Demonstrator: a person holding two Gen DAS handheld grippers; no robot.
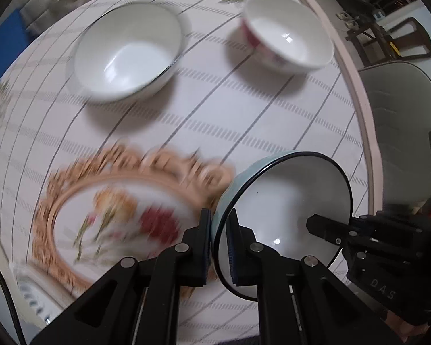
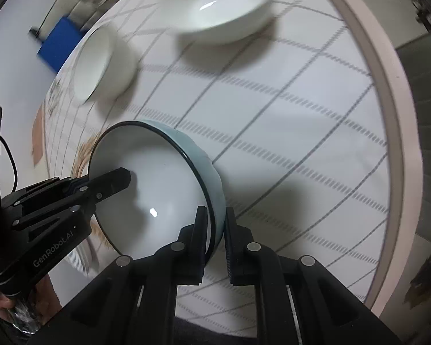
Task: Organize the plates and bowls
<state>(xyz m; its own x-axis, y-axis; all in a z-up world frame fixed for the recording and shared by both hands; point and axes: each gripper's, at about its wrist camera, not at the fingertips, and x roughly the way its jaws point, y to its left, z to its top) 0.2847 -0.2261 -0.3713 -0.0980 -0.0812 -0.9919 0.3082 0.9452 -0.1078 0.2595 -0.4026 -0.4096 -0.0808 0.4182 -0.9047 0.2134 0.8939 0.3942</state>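
A pale blue bowl (image 1: 290, 201) with a dark rim is held tilted above the table by both grippers, one on each side of its rim. My left gripper (image 1: 219, 247) is shut on its left rim. My right gripper (image 2: 217, 238) is shut on its right rim (image 2: 212, 178); it shows in the left wrist view (image 1: 327, 230). A flowered plate (image 1: 123, 215) with a gold scalloped border lies just left of the blue bowl. A white bowl (image 1: 126, 51) and a bowl with a red pattern (image 1: 287, 34) stand farther back.
The round table (image 1: 273, 120) has a white cloth with grey lines and a pink edge (image 1: 367, 109). A grey chair (image 1: 402, 97) stands to the right. A blue box (image 2: 59, 44) sits beyond the table's far left.
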